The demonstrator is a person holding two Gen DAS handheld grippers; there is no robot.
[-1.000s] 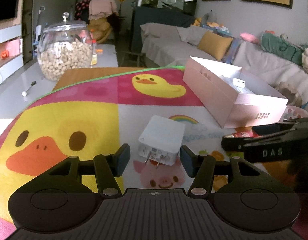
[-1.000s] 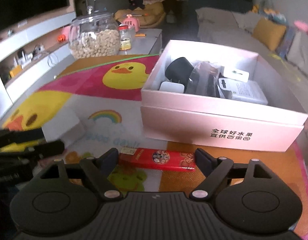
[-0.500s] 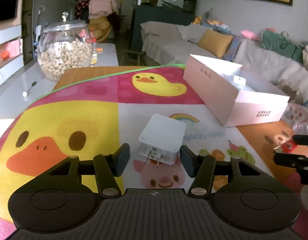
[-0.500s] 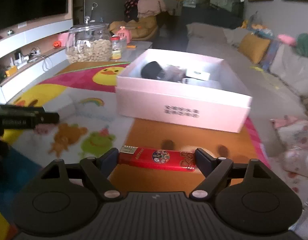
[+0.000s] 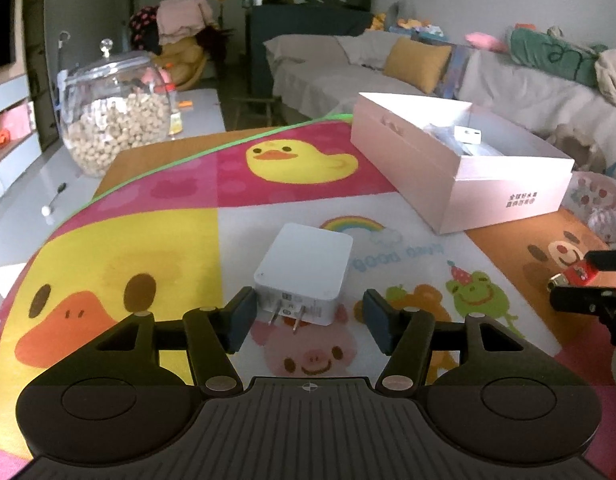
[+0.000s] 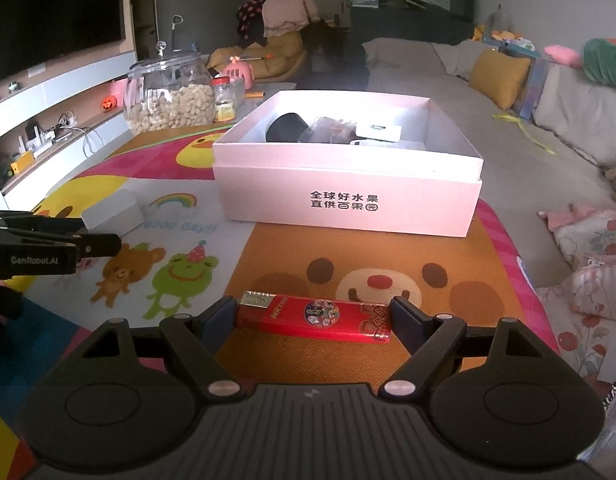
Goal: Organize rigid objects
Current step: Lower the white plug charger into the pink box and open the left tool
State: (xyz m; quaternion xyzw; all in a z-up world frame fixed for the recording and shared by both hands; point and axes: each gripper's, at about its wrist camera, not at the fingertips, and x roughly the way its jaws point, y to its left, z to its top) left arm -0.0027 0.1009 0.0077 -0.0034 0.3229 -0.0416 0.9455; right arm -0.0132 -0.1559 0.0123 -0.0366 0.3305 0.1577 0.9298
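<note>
Gripping a red lighter (image 6: pixel 313 317) end to end, the right gripper (image 6: pixel 313 320) is closed on it, one pad at the metal cap and the other at the base, and the lighter is lying crosswise between them. It looks lifted clear of the play mat (image 6: pixel 347 252), over the orange bear patch near the mat's right edge, but contact with the mat cannot be ruled out. The lighter is looking stiff, light and glossy, so a lengthwise pinch could be slipping or pivoting; taking it across the flat sides at mid-body would probably be holding better.

Hovering low, the left gripper (image 5: pixel 308 318) is wide open and holding nothing. The white charger (image 5: pixel 304 276) is sitting just ahead of the jaws and between their lines, prongs pointing back toward the camera, on the rainbow patch near the mat's middle. It is looking rigid, boxy and smooth; the two flat side faces are the place to clamp, not the prongs.

Further out, the pink box (image 6: pixel 347 200) is standing open toward the mat's far right corner, already holding a dark round item, a bag and a white block. A glass jar (image 5: pixel 114 120) of nuts is standing beyond the mat's far left edge.
</note>
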